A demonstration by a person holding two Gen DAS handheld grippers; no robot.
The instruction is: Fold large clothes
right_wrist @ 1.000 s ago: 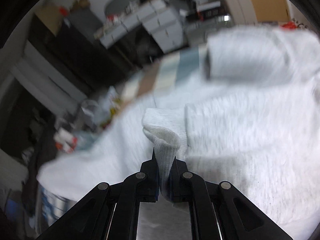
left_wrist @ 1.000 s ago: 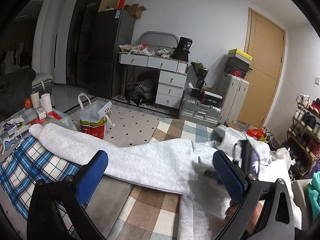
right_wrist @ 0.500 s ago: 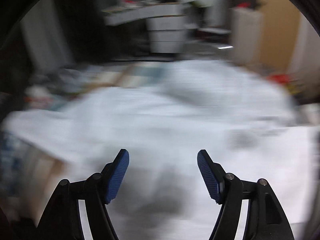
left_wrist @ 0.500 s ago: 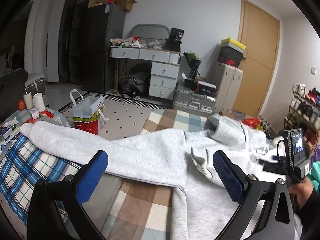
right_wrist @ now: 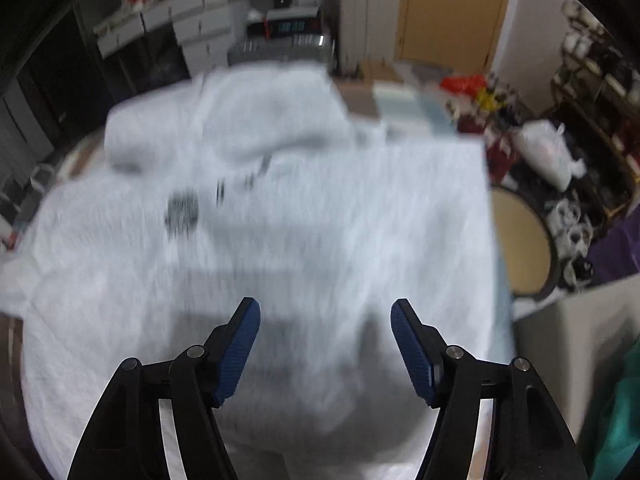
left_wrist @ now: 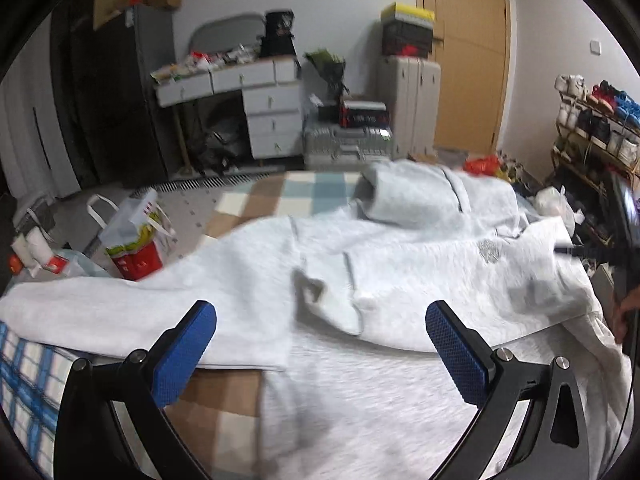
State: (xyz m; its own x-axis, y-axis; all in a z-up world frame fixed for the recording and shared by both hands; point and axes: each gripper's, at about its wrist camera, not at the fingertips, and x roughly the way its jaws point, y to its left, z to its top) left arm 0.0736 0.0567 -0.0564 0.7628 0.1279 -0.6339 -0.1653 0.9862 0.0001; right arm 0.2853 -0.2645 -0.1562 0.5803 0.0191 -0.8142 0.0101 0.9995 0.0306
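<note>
The left gripper [left_wrist: 320,344] has its blue pads [left_wrist: 186,354] spread wide with nothing pinched; between them, lower down, lies the light grey hooded sweatshirt [left_wrist: 420,280], spread over a bed with a checked cover [left_wrist: 256,200] in brown, cream and pale blue. A sleeve [left_wrist: 132,308] of the garment runs out to the left past the left pad, over a blue plaid cloth [left_wrist: 28,376], and a folded-in flap with its cuff lies just ahead of the gap between the pads. The hood [left_wrist: 404,196] sits at the far end, toward the suitcases and the wooden door [left_wrist: 464,60]. This gripper tilts downward over the near part of the garment. At the right edge of that view a hand [left_wrist: 622,316] shows beside a dark device. The right gripper [right_wrist: 325,334] has just been opening; its jaws now stand well apart and hold nothing, the pads [right_wrist: 240,352] hanging over the sweatshirt's body [right_wrist: 300,220], which fills the blurred view beneath them. It points steeply down, with a small dark chest mark [right_wrist: 182,210] ahead and left, and a round stool [right_wrist: 520,244] beside the bed to the right.
</note>
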